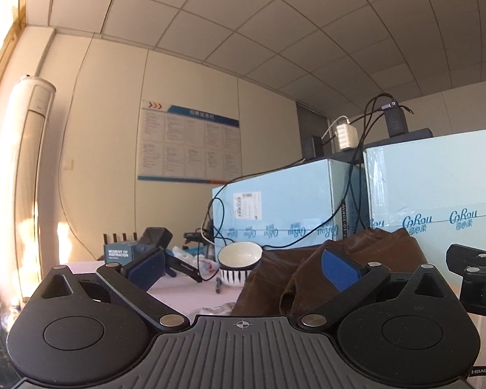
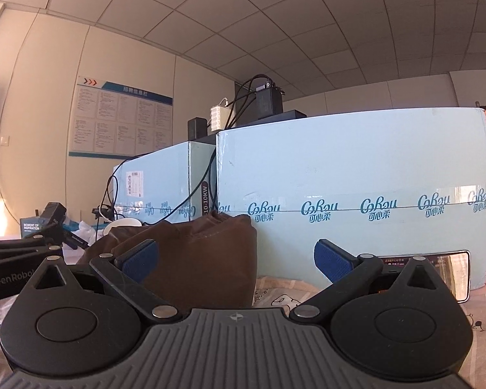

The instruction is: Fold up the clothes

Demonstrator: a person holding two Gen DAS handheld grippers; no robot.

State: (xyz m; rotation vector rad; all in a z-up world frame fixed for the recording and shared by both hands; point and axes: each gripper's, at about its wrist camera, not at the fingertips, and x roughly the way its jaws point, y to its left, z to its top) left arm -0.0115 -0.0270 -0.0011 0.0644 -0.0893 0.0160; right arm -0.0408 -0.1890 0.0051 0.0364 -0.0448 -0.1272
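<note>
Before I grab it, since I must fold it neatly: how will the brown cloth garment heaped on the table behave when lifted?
The brown cloth garment is probably floppy: it lies in soft creased mounds. It will likely sag and unfold from one pinch point. It looks fairly thick, so perhaps weighty. Both grippers, left and right, are open.

Before me: beige walls with a notice board (image 1: 189, 144), tiled ceiling (image 1: 243, 26), standing air conditioner (image 1: 26, 175), sunlight at left.
</note>
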